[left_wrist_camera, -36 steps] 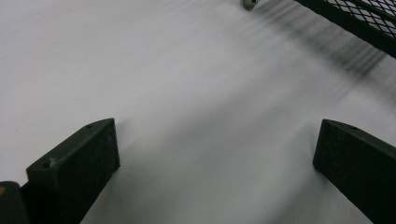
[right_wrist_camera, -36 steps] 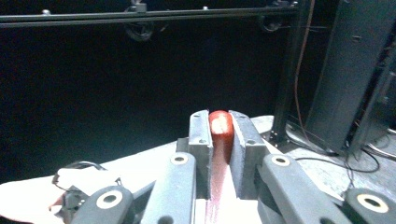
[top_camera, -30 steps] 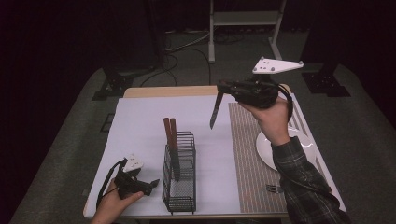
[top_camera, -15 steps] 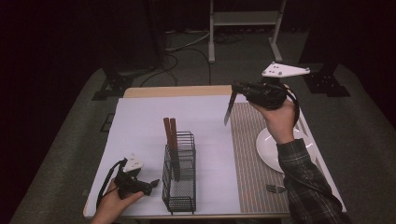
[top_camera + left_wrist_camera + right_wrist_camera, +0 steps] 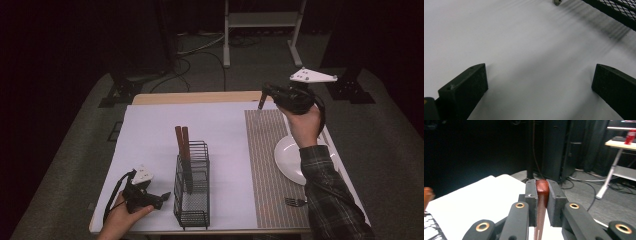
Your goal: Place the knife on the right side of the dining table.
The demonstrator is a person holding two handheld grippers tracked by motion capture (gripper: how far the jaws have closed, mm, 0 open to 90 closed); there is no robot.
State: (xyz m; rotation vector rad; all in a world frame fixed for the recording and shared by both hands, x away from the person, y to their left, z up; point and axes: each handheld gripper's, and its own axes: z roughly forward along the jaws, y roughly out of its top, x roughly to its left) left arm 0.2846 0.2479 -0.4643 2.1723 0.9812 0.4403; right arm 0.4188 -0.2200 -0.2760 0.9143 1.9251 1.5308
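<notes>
On the table (image 5: 150, 130), covered by a white sheet, a black wire rack (image 5: 192, 187) stands near the front edge, about six o'clock from the middle of the table. Two brown-handled knives (image 5: 182, 145) stand upright in the rack, side by side, handles up above the wire.

The left gripper (image 5: 162, 197) rests low on the white sheet at roughly seven o'clock, just beside the rack's left wall, in the person's left hand (image 5: 122, 217). In the left gripper view its jaws stand wide apart with bare white sheet between them and nothing held; a corner of the rack's mesh (image 5: 616, 10) sits at one o'clock.

The right gripper (image 5: 264, 97) is held up above the far right part of the table, around one o'clock, in the right hand (image 5: 302, 122), whose plaid sleeve (image 5: 330, 200) runs toward the bottom edge. In the right gripper view its jaws are closed tight on the reddish-brown handle of a third knife (image 5: 542, 195); from above, this knife's dark blade hangs down from the jaws over the far end of a striped placemat (image 5: 270, 165).

A white plate (image 5: 289, 160) lies at three o'clock on the placemat, partly hidden by the forearm. A fork (image 5: 295, 202) lies on the mat at about five o'clock, beside the sleeve.
</notes>
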